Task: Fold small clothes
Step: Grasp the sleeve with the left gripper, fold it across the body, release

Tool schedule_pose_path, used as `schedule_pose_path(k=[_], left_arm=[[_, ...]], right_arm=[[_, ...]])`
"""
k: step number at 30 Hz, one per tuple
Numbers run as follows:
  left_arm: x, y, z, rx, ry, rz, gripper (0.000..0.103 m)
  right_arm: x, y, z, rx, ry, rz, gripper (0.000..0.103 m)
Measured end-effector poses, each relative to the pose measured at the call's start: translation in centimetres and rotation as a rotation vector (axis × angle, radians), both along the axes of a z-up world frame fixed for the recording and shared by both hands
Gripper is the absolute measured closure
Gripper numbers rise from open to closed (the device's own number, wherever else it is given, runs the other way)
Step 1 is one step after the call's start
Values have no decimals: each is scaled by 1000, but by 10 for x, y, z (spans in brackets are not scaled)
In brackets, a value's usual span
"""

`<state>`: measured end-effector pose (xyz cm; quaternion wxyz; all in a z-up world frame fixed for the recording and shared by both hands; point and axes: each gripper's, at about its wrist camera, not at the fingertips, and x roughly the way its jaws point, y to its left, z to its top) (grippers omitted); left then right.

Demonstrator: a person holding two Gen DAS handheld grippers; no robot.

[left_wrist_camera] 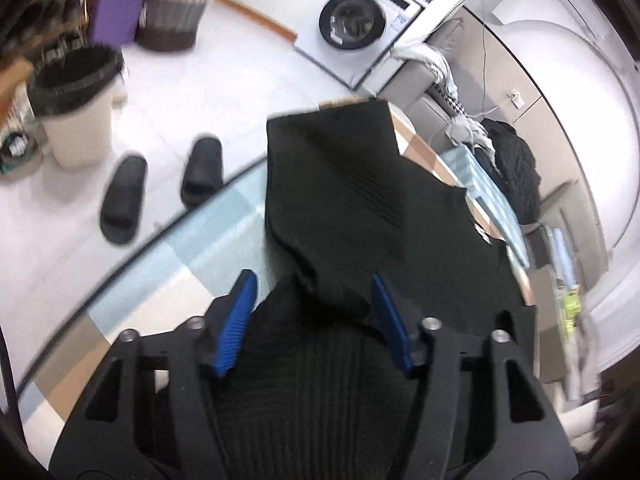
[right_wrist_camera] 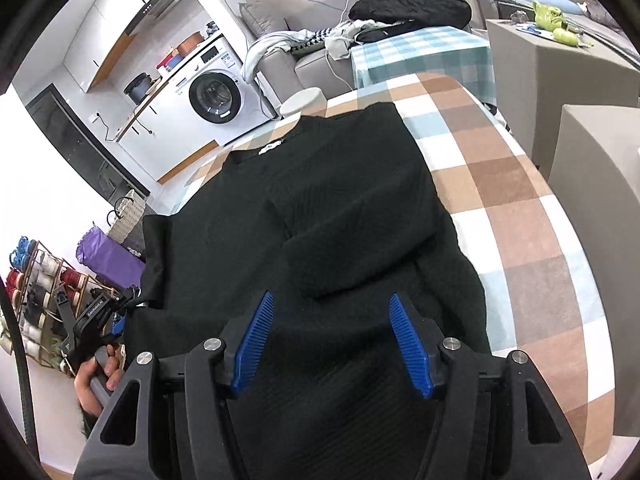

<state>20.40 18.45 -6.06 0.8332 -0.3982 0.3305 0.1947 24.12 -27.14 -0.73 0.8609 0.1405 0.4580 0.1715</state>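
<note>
Black ribbed-knit sweater [right_wrist_camera: 320, 216] lies flat on checked tablecloth [right_wrist_camera: 520, 200], one sleeve folded across body. Soft, limp, light; best gripped at hem or doubled edge. Left gripper [left_wrist_camera: 312, 312] and right gripper [right_wrist_camera: 332, 340] both part-open, fabric between pads, not pinched.

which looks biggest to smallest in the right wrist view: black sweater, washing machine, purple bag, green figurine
1. black sweater, though it is nearest the camera
2. washing machine
3. purple bag
4. green figurine
</note>
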Motion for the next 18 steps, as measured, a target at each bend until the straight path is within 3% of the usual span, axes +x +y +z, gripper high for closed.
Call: schedule_pose_path(k=[7, 9, 11, 18], left_arm=[[16, 8, -15, -80, -2, -18, 53], [21, 7, -16, -47, -2, -3, 81], [27, 5, -12, -16, -15, 7, 89], [44, -18, 29, 196, -62, -36, 92]], right_arm=[[4, 2, -8, 7, 20, -3, 41], [4, 3, -9, 5, 21, -5, 41], [4, 3, -10, 2, 25, -10, 41], [1, 0, -14, 7, 36, -38, 41]])
